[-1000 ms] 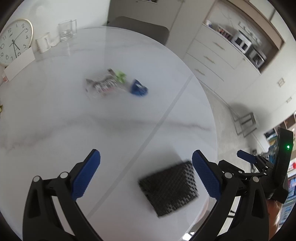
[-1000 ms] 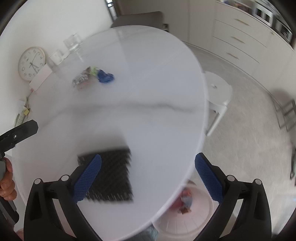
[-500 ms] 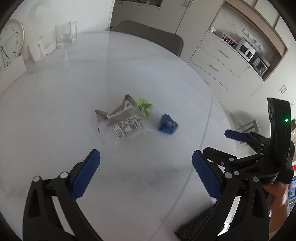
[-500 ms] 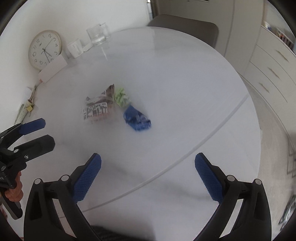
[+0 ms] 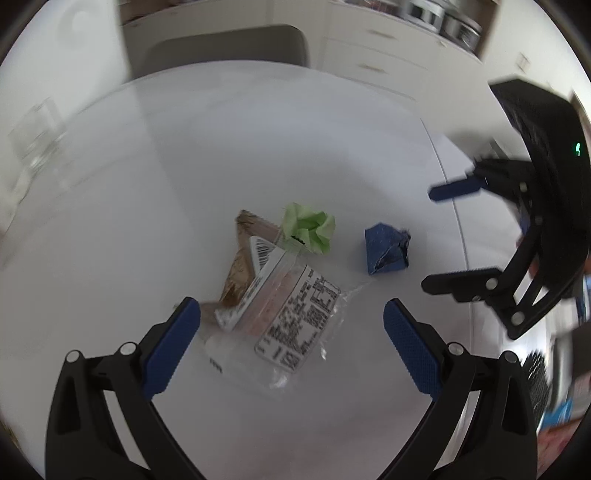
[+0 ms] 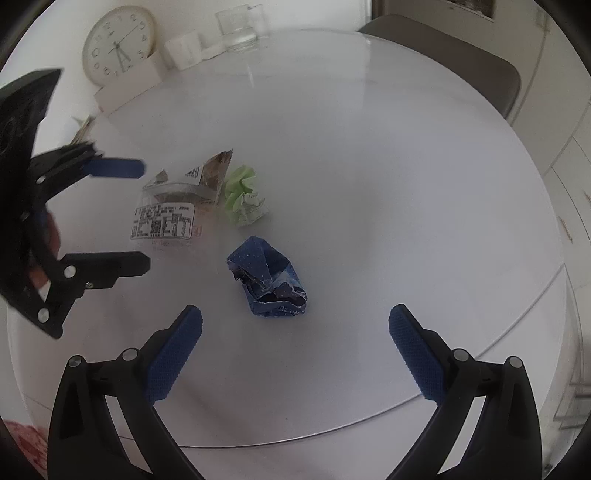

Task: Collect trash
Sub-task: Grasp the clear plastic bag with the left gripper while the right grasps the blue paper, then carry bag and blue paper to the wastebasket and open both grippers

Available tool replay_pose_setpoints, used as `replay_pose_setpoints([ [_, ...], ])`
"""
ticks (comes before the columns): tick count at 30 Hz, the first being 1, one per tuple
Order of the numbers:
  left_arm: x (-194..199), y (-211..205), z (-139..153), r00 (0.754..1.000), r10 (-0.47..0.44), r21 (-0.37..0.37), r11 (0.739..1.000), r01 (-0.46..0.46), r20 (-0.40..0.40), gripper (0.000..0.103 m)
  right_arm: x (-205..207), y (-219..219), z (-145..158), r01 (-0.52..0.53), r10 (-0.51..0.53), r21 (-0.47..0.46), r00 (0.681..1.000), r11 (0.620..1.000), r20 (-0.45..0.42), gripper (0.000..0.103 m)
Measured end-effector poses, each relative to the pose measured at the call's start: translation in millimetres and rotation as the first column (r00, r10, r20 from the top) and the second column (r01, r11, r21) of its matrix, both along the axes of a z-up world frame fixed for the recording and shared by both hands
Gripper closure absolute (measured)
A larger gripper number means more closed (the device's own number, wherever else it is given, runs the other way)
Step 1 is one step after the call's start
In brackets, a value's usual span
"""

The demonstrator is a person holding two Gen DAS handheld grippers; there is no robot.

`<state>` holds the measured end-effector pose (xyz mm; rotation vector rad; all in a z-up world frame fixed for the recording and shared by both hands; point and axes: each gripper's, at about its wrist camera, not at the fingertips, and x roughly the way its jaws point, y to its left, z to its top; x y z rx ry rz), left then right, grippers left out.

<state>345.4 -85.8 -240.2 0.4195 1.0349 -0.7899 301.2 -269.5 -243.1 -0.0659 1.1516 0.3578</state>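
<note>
Three pieces of trash lie together on the round white table (image 5: 184, 147). A clear plastic wrapper with a printed label (image 5: 288, 310) lies just ahead of my open left gripper (image 5: 291, 325), partly between its fingertips. A crumpled green paper (image 5: 308, 229) lies beyond it, and a crumpled blue wrapper (image 5: 384, 249) to its right. In the right wrist view the blue wrapper (image 6: 267, 282) lies just ahead of my open right gripper (image 6: 295, 325); the green paper (image 6: 242, 194) and clear wrapper (image 6: 171, 206) lie farther left. Both grippers are empty.
A wall clock (image 6: 118, 44), a white box (image 6: 129, 85), a white cup (image 6: 184, 51) and a glass (image 6: 240, 27) stand at the table's far edge. A grey chair (image 6: 461, 51) stands behind the table. White cabinets (image 5: 388, 55) stand beyond.
Both grippers have moved forward across the table to the trash. The left now reaches the clear wrapper; the right now reaches the blue wrapper. The black mat has left both views.
</note>
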Motion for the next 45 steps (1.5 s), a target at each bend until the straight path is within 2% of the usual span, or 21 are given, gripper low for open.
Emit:
replay_pose_setpoints([
  [1, 2, -3, -3, 0.999, -0.037, 0.011, 0.999, 0.037, 0.003, 0.011, 1, 0, -2, -0.015, 0.015, -0.002, 1.0, 1.0, 0.0, 0.003],
  [3, 4, -8, -9, 0.996, -0.091, 0.031, 0.995, 0.091, 0.002, 0.029, 4, 1, -5, -0.037, 0.037, 0.001, 0.999, 0.999, -0.001, 0.003],
  [5, 6, -11, -16, 0.991, -0.131, 0.037, 0.991, 0.132, -0.024, 0.042, 7, 2, -8, -0.061, 0.061, 0.012, 0.998, 0.998, -0.004, 0.003],
  [6, 7, -11, -18, 0.99, -0.138, 0.044, 0.989, 0.139, -0.017, 0.045, 7, 2, -9, -0.072, 0.072, 0.014, 0.997, 0.997, 0.0, 0.003],
  [8, 6, -12, -19, 0.987, -0.161, 0.047, 0.986, 0.16, 0.016, 0.05, 9, 4, -9, -0.089, 0.089, 0.017, 0.996, 0.996, 0.007, 0.008],
  [12, 6, -5, -17, 0.99, -0.143, 0.014, 0.99, 0.143, 0.005, 0.054, 15, 12, -11, -0.123, 0.123, 0.014, 0.992, 0.992, 0.014, 0.011],
  [15, 1, -3, -18, 0.99, -0.143, 0.022, 0.99, 0.142, 0.021, 0.058, 21, 21, -14, -0.151, 0.151, -0.004, 0.989, 0.989, 0.013, 0.015],
  [18, -2, 1, -15, 0.992, -0.125, 0.012, 0.992, 0.125, 0.022, 0.065, 25, 28, -14, -0.166, 0.167, -0.02, 0.986, 0.986, 0.019, 0.022],
  [20, -2, 5, -12, 0.995, -0.104, -0.007, 0.995, 0.104, 0.012, 0.068, 25, 30, -11, -0.172, 0.173, -0.025, 0.985, 0.985, 0.022, 0.033],
  [21, -2, 8, -9, 0.996, -0.089, -0.019, 0.996, 0.089, 0.0, 0.069, 26, 33, -10, -0.174, 0.175, -0.026, 0.984, 0.984, 0.024, 0.037],
  [23, -3, 14, -6, 0.998, -0.063, -0.033, 0.998, 0.062, -0.009, 0.07, 26, 35, -7, -0.176, 0.176, -0.02, 0.984, 0.984, 0.023, 0.056],
  [25, -8, 19, -1, 0.999, -0.046, -0.036, 0.998, 0.045, -0.007, 0.07, 25, 34, -9, -0.169, 0.17, -0.012, 0.985, 0.985, 0.019, 0.067],
  [29, -24, 26, 12, 1.0, -0.01, -0.047, 0.999, 0.01, 0.006, 0.07, 18, 32, -10, -0.154, 0.155, -0.013, 0.988, 0.988, 0.021, 0.068],
  [34, -44, 34, 33, 0.998, 0.055, -0.088, 0.995, -0.055, 0.007, 0.07, 3, 29, 5, -0.08, 0.079, 0.053, 0.996, 0.995, 0.032, 0.068],
  [41, -96, 27, 58, 0.994, 0.11, -0.113, 0.988, -0.11, -0.007, 0.069, -55, 15, 36, -0.002, -0.004, 0.115, 0.999, 0.993, 0.048, 0.068],
  [45, -140, 20, 70, 0.995, 0.103, -0.112, 0.988, -0.103, -0.008, 0.069, -109, 12, 54, 0.017, -0.022, 0.117, 0.999, 0.993, 0.044, 0.068],
])
